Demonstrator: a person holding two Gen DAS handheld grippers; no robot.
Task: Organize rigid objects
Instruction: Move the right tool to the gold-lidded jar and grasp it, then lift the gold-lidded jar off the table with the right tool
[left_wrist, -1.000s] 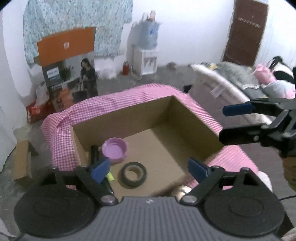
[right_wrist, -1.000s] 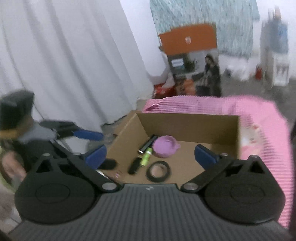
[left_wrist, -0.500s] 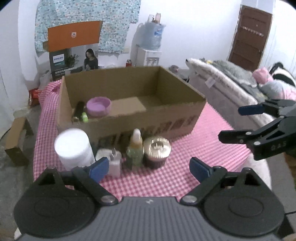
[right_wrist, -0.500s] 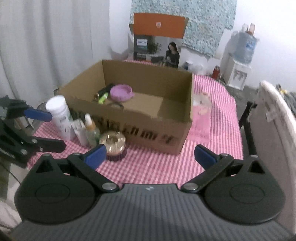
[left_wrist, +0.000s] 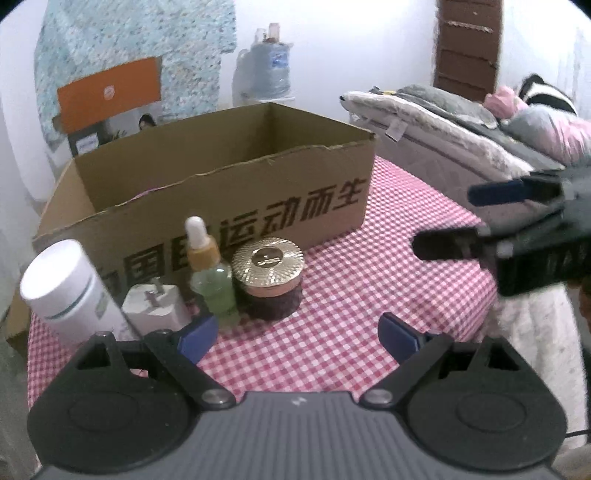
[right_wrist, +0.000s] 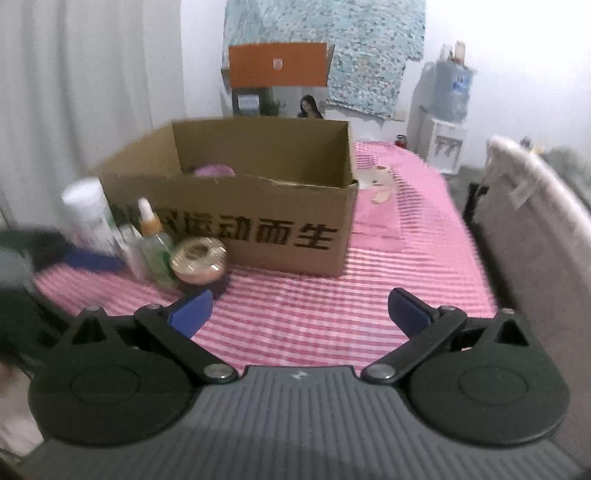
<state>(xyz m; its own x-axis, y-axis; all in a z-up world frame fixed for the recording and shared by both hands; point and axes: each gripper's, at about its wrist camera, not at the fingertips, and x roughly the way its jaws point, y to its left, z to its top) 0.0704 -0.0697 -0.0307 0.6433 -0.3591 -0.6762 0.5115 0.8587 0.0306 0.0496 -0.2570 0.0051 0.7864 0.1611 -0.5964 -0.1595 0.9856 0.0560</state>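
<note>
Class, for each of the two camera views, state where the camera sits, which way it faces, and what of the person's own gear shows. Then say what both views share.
Left wrist: sits on the left gripper, facing the cardboard box front from its left; its open fingers show, with the right gripper at right.
Right wrist: sits on the right gripper, facing the box from its right; its open fingers show.
Shared: box, gold-lidded jar, dropper bottle, white bottle, checked cloth.

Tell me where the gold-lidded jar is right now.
In the left wrist view, the gold-lidded jar stands on the checked tablecloth before the cardboard box, just right of the dropper bottle.
</note>
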